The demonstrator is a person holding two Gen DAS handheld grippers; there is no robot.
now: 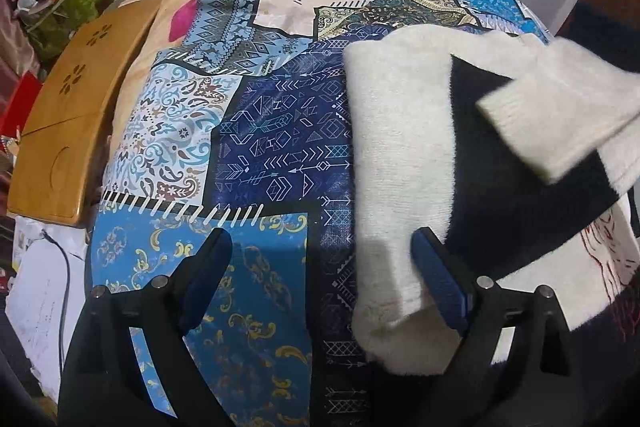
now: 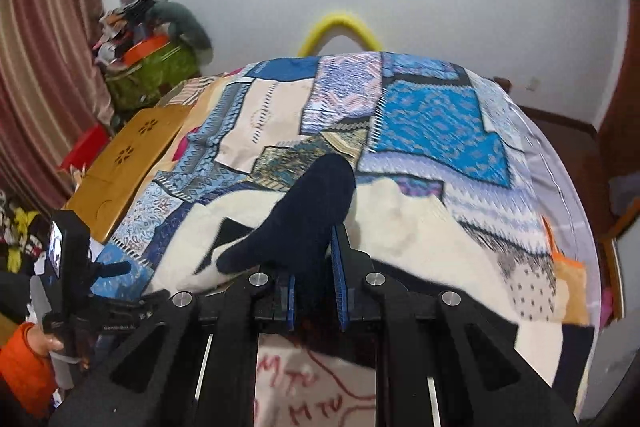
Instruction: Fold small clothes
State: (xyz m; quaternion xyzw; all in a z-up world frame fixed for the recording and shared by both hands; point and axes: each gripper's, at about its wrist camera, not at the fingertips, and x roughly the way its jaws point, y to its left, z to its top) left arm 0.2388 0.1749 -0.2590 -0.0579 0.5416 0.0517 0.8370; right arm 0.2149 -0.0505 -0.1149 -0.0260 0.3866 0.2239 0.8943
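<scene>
- Landmark: patchwork bedspread (image 1: 256, 131), blue and cream, covering the bed.
- Sweater (image 1: 400, 155), cream with black panels, lies on the bedspread's right-hand part in the left wrist view; one cream sleeve (image 1: 560, 115) is folded across the black band.
- Left gripper (image 1: 322, 279): jaws spread wide, nothing pinched. One finger is over bare bedspread, the other over the sweater's near cream edge; whether it touches the fabric I cannot tell.
- Right gripper (image 2: 314, 291): jaws pressed nearly together, pinching a dark navy sleeve (image 2: 304, 211), which rises from the jaws above the sweater.
- Wooden lap tray (image 1: 76, 115) lies along the bedspread's left edge.
- Right wrist view is motion-blurred.
</scene>
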